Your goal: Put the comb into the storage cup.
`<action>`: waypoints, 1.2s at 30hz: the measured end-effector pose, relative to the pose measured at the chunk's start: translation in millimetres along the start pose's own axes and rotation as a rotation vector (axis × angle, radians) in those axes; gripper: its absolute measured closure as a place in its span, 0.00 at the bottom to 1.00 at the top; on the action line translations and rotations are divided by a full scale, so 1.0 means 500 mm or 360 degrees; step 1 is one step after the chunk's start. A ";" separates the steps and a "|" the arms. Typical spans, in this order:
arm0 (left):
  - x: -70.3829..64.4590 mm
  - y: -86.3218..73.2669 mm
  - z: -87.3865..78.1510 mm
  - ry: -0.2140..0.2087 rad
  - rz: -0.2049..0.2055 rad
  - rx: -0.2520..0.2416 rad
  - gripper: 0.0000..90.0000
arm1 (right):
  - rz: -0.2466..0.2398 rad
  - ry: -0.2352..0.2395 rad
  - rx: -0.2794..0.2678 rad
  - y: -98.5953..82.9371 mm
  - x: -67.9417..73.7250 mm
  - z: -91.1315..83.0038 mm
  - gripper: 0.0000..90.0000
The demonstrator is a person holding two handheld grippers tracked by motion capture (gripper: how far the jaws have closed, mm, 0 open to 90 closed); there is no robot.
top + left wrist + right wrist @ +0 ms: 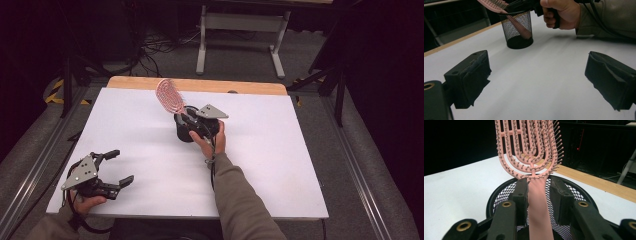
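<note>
A pink hairbrush (pixel 169 95) stands tilted in a black mesh cup (pixel 184 131) at the middle of the white table, its handle down inside and its head leaning out to the far left. My right gripper (pixel 192 122) hovers over the cup's rim. In the right gripper view the jaws (pixel 537 182) straddle the brush handle (pixel 537 202): the left pad touches it and a thin gap shows at the right pad. My left gripper (pixel 122 166) rests near the front left corner, wide open and holding nothing. The left gripper view shows the cup (pixel 519 30) ahead of it.
The white board (pixel 280 165) covers the table, with a wooden strip (pixel 250 87) along its far edge. Beyond that are cables and a metal stand (pixel 240 30) on the floor. Metal rails run along both sides of the table.
</note>
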State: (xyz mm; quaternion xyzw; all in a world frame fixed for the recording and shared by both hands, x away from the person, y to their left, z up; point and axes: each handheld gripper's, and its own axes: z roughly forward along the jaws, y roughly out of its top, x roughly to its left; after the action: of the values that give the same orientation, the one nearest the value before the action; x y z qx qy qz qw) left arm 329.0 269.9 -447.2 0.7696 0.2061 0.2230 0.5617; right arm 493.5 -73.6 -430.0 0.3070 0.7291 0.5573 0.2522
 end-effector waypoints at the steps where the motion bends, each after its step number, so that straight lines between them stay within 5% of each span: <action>1: 0.000 0.000 0.000 0.0002 -0.0003 -0.0005 0.08 | -0.0009 -0.0006 0.0005 0.001 0.000 0.000 0.75; 36: 0.000 -0.001 0.003 -0.0002 -0.0004 -0.0002 0.09 | -0.0162 -0.0143 -0.0063 0.050 -0.004 -0.052 0.64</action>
State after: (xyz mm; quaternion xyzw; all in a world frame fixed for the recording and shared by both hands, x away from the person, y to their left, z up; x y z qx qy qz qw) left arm 329.8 268.6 -448.0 0.7691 0.2067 0.2218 0.5626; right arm 480.5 -87.3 -399.0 0.2891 0.7205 0.5437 0.3188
